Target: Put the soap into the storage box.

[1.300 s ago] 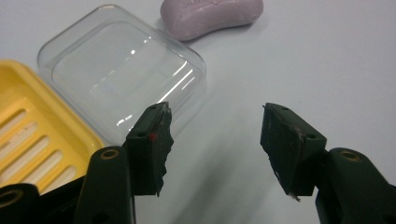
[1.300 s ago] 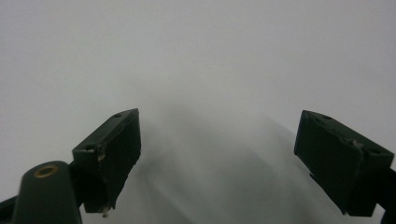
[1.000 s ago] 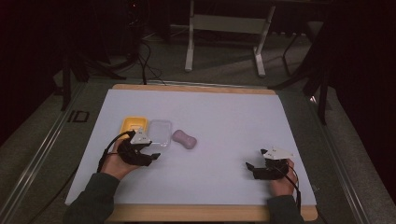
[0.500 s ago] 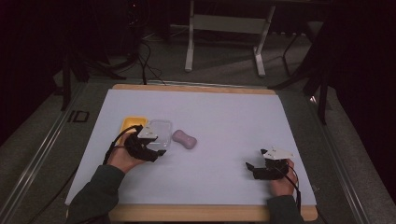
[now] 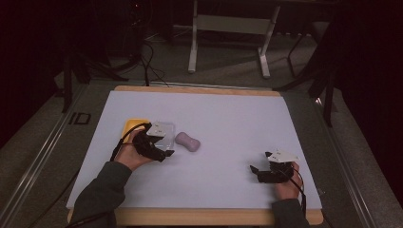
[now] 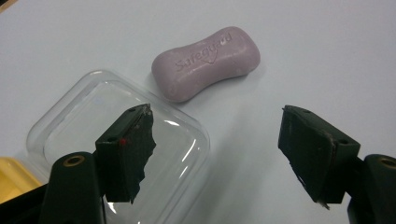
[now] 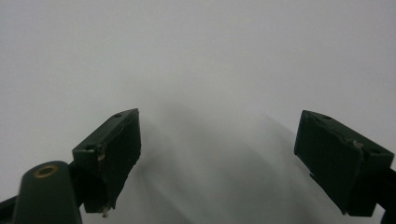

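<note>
Soap point(image 6: 206, 63), a pale purple bar, lies flat on the white tabletop point(image 5: 237, 118) left of centre in the high view, just right of a clear plastic lid point(image 6: 116, 135) and a yellow dish point(image 5: 132, 126). My left gripper point(image 5: 159, 151) hovers by the lid, its jaws just opened wide, nothing between them. I judge the bar stiff, light and slippery; I would pinch across its narrow waist. At lower right my right gripper point(image 5: 263, 172) rests spread and empty.
</note>
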